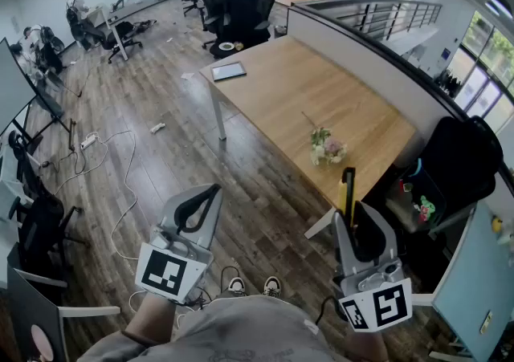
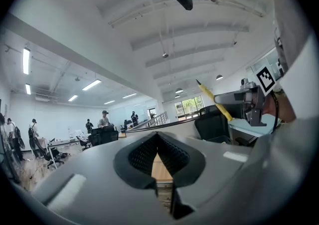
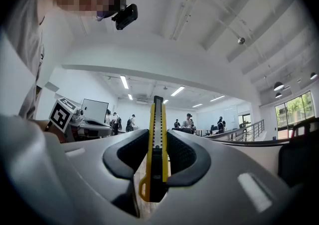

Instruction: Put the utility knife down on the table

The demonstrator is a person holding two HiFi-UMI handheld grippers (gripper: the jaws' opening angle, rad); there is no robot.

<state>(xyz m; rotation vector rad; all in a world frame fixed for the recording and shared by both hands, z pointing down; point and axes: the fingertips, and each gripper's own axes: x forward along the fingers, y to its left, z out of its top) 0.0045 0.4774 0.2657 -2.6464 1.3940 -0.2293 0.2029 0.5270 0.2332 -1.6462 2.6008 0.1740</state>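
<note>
While right gripper fingers clamp the yellow utility knife by the table's near corner, left gripper fingers are clenched empty; knife rear hidden in head view.

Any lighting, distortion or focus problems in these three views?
Head view: even light, fisheye bows the long wooden table, sharp. Left gripper view: dark round vignette, pale washed-out ceiling, grey body of the left tool soft up close. Right gripper view: same vignette; yellow-and-black utility knife crisp in the right tool.
</note>
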